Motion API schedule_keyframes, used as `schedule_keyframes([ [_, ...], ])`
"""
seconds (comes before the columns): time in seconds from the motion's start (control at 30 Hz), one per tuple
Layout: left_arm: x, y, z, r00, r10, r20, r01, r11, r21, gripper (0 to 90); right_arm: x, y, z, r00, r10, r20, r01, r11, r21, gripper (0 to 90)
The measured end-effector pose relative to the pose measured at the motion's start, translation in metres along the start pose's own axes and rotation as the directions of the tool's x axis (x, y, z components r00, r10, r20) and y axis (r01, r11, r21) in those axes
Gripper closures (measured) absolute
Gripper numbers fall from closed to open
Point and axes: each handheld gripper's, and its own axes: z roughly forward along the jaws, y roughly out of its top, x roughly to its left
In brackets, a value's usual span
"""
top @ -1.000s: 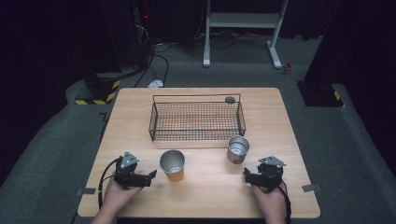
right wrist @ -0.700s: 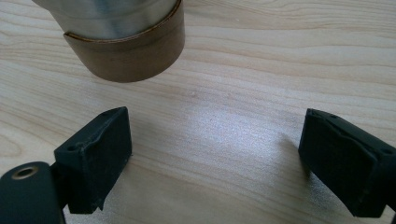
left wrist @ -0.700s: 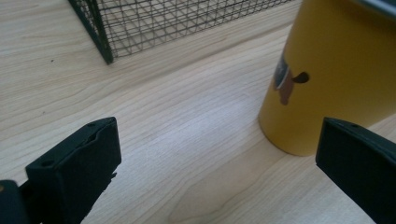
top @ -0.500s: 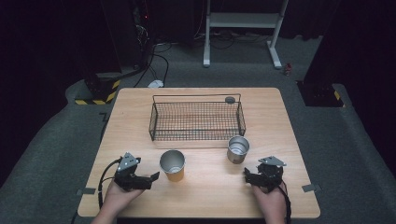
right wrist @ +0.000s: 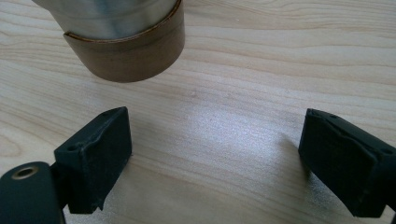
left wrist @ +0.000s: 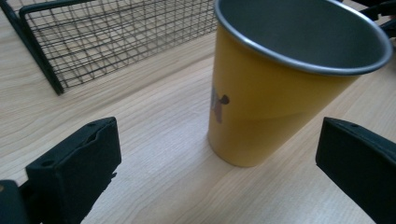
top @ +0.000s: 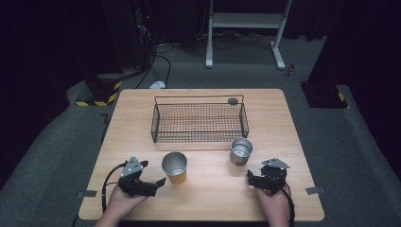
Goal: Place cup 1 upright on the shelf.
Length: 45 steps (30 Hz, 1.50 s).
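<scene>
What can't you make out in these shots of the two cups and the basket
- Silver cup, right gripper view: top cut off by the frame edge.
- Small dark object at the basket corner, high view: too small to identify.
- Yellow cup print, left gripper view: blurred, curving out of sight.

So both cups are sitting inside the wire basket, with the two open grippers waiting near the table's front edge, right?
Not quite. The yellow cup and the steel cup stand on the table in front of the wire basket, as the high view shows. Both grippers, left and right, are open.

Grey carpet floor [top: 359, 156], dark room
</scene>
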Motion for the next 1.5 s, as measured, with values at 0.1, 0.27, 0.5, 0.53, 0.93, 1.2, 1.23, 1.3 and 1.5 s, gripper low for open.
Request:
schedule_keyframes([
  [0.1, -0.003, 0.001, 0.000, 0.9999, 0.011, 0.008, -0.011, 0.9999, -0.008, 0.6, 0.000, 0.000, 0.000, 1.0000, 0.000, 0.000, 0.000, 1.000, 0.000, 9.6],
  [0.27, -0.007, 0.002, 0.001, 0.9995, 0.029, 0.015, -0.028, 0.9994, -0.020, 0.6, 0.000, 0.000, 0.000, 1.0000, 0.000, 0.000, 0.000, 1.000, 0.000, 9.6],
  [0.5, -0.012, 0.003, 0.004, 0.9986, 0.043, 0.030, -0.042, 0.9987, -0.029, 0.6, 0.000, 0.000, 0.000, 1.0000, 0.000, 0.000, 0.000, 1.000, 0.000, 9.5],
  [0.53, -0.013, 0.003, 0.005, 0.9986, 0.046, 0.028, -0.045, 0.9985, -0.030, 0.6, 0.000, 0.000, 0.000, 1.0000, 0.000, 0.000, 0.000, 1.000, 0.000, 9.6],
  [0.93, -0.024, 0.007, 0.018, 0.9962, 0.071, 0.050, -0.069, 0.9969, -0.037, 0.6, 0.000, 0.000, 0.000, 1.0000, 0.000, 0.000, 0.000, 1.000, 0.000, 9.6],
  [1.2, -0.026, 0.008, 0.026, 0.9957, 0.084, 0.039, -0.083, 0.9962, -0.028, 0.8, 0.000, 0.000, 0.000, 1.0000, 0.000, 0.000, 0.000, 1.000, 0.000, 9.6],
  [1.23, -0.026, 0.008, 0.026, 0.9960, 0.079, 0.041, -0.078, 0.9964, -0.033, 0.8, 0.000, 0.000, 0.000, 1.0000, 0.000, 0.000, 0.000, 1.000, 0.000, 9.6],
  [1.3, -0.025, 0.009, 0.027, 0.9967, 0.069, 0.043, -0.067, 0.9968, -0.044, 1.7, 0.000, 0.000, 0.000, 1.0000, 0.000, 0.000, 0.000, 1.000, 0.000, 9.6],
  [1.5, -0.029, 0.011, 0.036, 0.9960, 0.084, 0.029, -0.082, 0.9951, -0.055, 1.8, 0.000, 0.000, 0.000, 1.0000, 0.000, 0.000, 0.000, 1.000, 0.000, 9.5],
])
